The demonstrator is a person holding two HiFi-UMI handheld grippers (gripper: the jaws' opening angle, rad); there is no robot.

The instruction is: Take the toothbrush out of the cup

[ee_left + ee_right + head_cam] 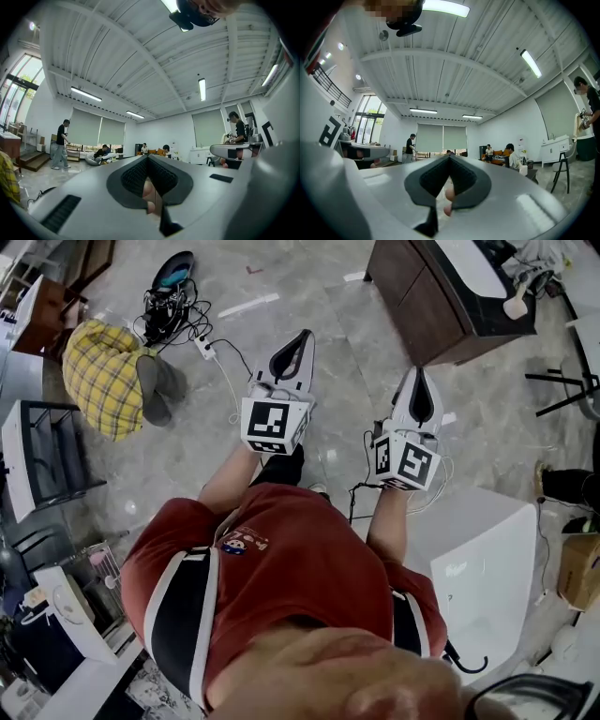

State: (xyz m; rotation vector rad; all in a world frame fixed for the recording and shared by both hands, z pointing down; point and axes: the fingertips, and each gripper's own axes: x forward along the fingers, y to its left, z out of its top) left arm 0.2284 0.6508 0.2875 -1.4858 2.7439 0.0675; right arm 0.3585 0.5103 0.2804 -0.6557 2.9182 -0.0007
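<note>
While the person in the red shirt (281, 568) stands on the grey floor (328, 315), the head view shows the left gripper (302, 341) and right gripper (419, 373) held out side by side above it. A yellow checked bundle (101, 379) lies off to the left and a white box (483, 563) sits by the right arm. Left gripper view: its fingers (136, 177) are pressed together on nothing, aimed across an open room. Right gripper view: the fingers (466, 180) are likewise pressed together, empty. Where the toothbrush and cup are, I cannot tell.
</note>
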